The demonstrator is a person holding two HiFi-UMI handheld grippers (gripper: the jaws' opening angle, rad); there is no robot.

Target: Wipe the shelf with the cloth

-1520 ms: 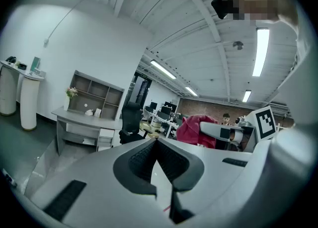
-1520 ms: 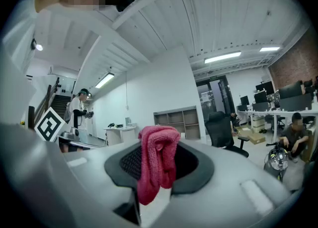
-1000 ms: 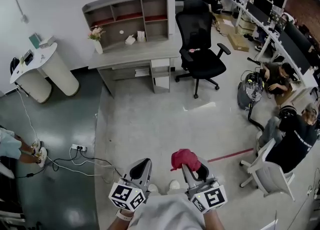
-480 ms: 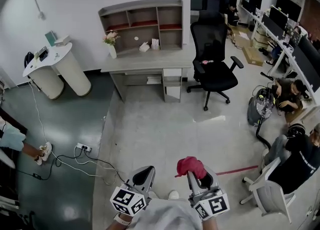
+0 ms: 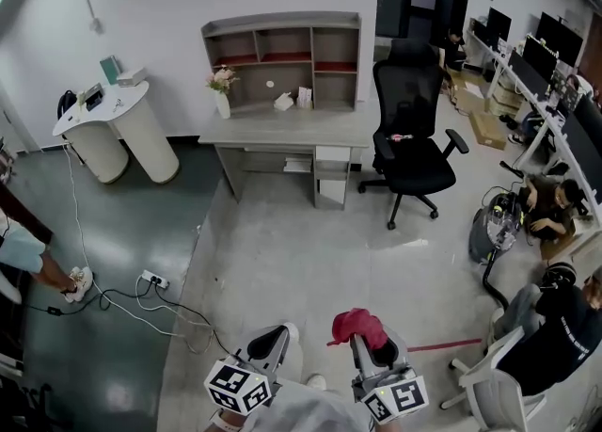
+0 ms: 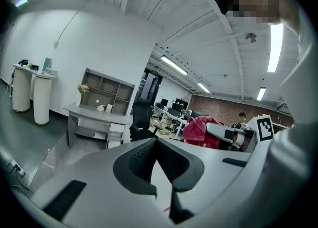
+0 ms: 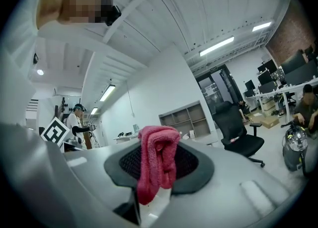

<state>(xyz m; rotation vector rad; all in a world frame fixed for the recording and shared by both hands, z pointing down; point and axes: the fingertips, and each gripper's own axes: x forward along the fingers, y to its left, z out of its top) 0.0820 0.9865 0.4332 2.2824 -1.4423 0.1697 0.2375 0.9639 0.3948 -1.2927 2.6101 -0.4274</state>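
Red cloth [image 5: 357,325] nipped in the right gripper [image 5: 365,344], well out from the desk [image 5: 282,131].

The right gripper's jaws are clamped on the cloth, which bunches up over their tips. The left gripper [image 5: 275,338], just beside it, has its jaws pressed together with nothing between them. Both hang low over the pale floor, well apart from the desk. The shelf [image 5: 282,54], an open grey cubby unit, stands along the back of the desk, against the white wall. A vase of flowers [image 5: 223,99] sits at the desk's left end, and a black office chair [image 5: 414,152] is parked just off its right end.
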